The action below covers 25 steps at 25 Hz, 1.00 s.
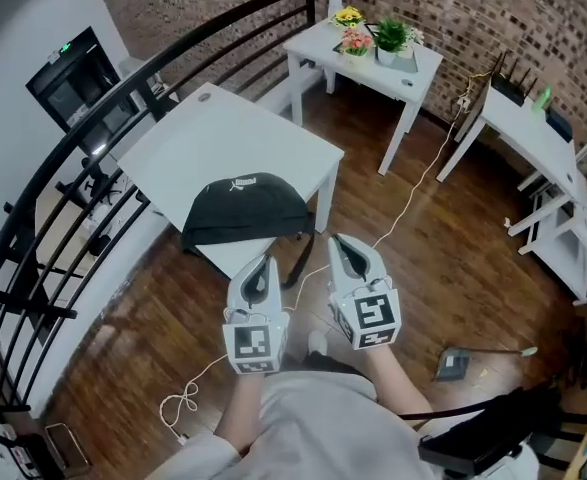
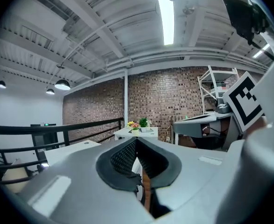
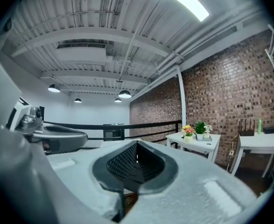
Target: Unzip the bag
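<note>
A black bag [image 1: 245, 211] with a white logo lies on the near corner of a white table [image 1: 213, 143], one strap [image 1: 301, 258] hanging over the edge. My left gripper [image 1: 262, 266] is shut and empty, its tip just short of the table's near edge below the bag. Right of it, my right gripper [image 1: 342, 246] is also shut and empty, beside the hanging strap and off the table. In the left gripper view the left gripper [image 2: 136, 141] has its pads meeting with nothing between them. The right gripper [image 3: 137, 146] looks the same in its own view. The bag's zip is not visible.
A black railing [image 1: 83, 133] curves along the left. A second white table [image 1: 368, 58] with potted flowers [image 1: 355, 40] stands beyond, a white desk [image 1: 528, 128] at the right. A white cable [image 1: 413, 193] runs across the wooden floor; a dustpan [image 1: 453, 364] lies at the right.
</note>
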Available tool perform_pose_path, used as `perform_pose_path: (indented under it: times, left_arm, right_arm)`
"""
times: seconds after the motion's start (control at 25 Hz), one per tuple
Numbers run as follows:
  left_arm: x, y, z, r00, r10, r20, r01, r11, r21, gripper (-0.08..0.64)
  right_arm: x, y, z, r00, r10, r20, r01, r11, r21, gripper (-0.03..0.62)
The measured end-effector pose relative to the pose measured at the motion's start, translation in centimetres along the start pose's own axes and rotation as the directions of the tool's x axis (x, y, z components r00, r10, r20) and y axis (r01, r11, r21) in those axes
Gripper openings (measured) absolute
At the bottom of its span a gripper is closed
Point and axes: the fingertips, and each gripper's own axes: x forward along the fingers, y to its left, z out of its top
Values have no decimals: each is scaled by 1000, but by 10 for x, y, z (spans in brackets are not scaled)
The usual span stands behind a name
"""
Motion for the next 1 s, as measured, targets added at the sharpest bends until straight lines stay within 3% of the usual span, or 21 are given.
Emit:
perform_pose_path:
  times: [0.16,0.4,0.72,0.8,1.0]
  left_arm:
    - [30,10,-39,995,-23,-99,20,999,-30,17]
    - [69,18,-111,966,-115,-233,102,993,-67,17]
    - [103,21,-190,908,-192,-371,163,981,-109,17]
    - [109,19,-204,895,-201,-398,169,979,-115,18]
    - [120,15,-228,872,-223,-436,187,974,-124,18]
  right_arm:
    - [33,-9,-42,995,-4,-98,-3,998,-65,-11]
    - [65,-14,-119,970,13,-243,-10,1000,14,-11]
    - [106,-7,-248,890,67,-452,-69,998,13,-10]
    - [117,-8,-276,863,77,-500,-88,996,1,106]
    - [142,-25,-330,819,31,-573,-79,995,-59,107]
